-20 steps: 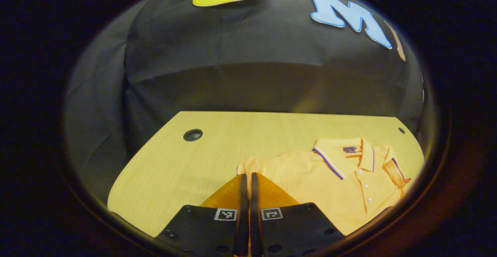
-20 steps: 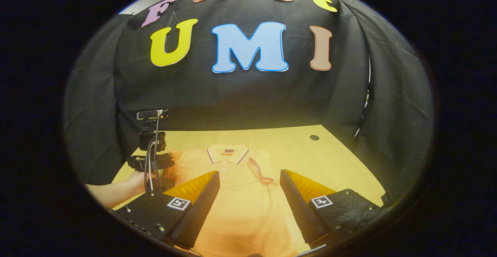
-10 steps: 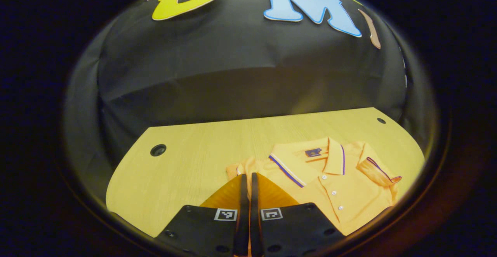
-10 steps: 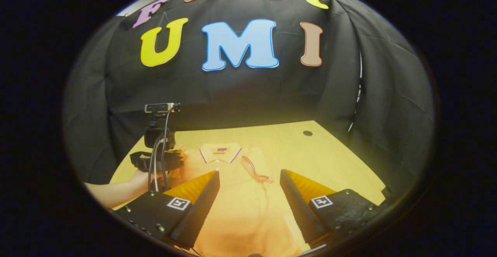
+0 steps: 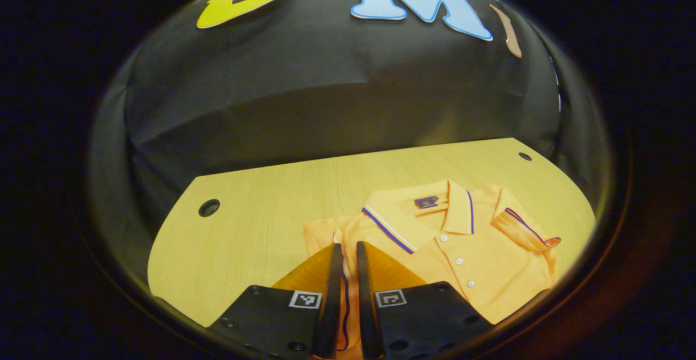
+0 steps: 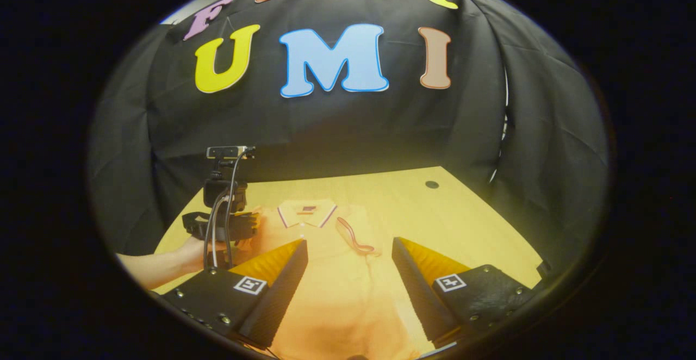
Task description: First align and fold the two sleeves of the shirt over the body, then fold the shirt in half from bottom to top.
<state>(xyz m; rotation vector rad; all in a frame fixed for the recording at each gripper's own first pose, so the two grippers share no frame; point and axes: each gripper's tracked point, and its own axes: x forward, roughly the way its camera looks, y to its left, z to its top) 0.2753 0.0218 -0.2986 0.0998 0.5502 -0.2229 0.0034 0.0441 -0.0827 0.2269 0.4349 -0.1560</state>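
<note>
We see an orange short-sleeved polo shirt (image 5: 467, 251) lying flat, collar away from us, on the pale wooden counter (image 5: 261, 208). Our left gripper (image 5: 346, 254) has its jaws nearly together on a sleeve edge, apparently to fold it inward. Our right gripper (image 6: 349, 248) hovers above the shirt body, jaws wide apart. The small dark collar label (image 5: 425, 202) is unreadable.
</note>
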